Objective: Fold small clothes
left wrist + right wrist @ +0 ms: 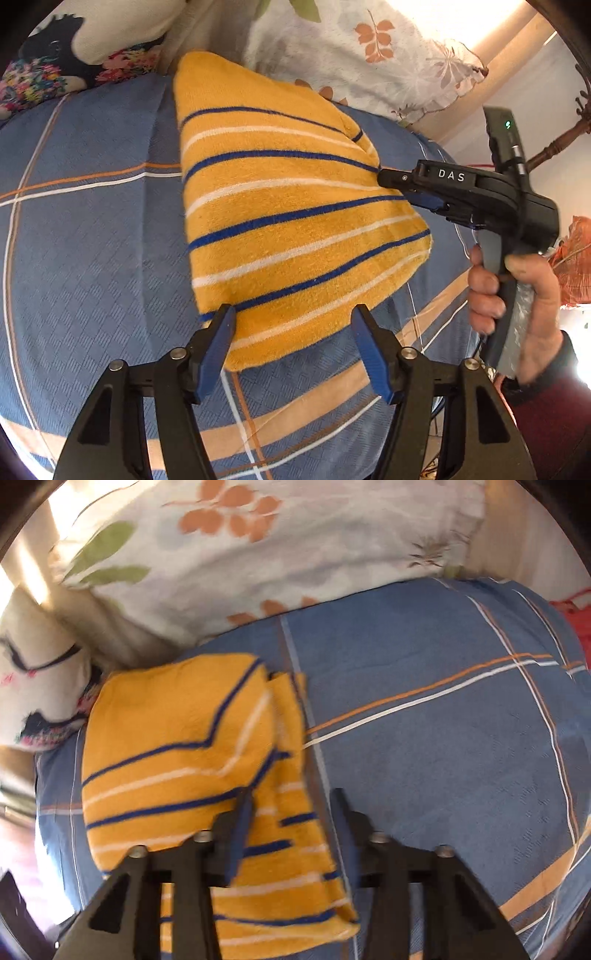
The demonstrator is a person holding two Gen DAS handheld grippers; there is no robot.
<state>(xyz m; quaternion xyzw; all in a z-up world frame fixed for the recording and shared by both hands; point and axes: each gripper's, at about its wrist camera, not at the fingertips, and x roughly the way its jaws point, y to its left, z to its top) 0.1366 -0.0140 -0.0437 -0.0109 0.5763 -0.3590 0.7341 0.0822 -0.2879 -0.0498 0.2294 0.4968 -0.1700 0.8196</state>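
Observation:
A small yellow garment with blue and white stripes lies folded on the blue checked bedspread. My left gripper is open, its blue-padded fingers either side of the garment's near edge. My right gripper comes in from the right, its tips at the garment's right edge; from this side I cannot tell its gap. In the right wrist view the right gripper is open over the garment's right edge, where a folded-under layer shows.
A white floral pillow lies behind the garment, and a flowered cushion at the back left. The bedspread stretches flat to the right. A wooden stand and an orange object are at the far right.

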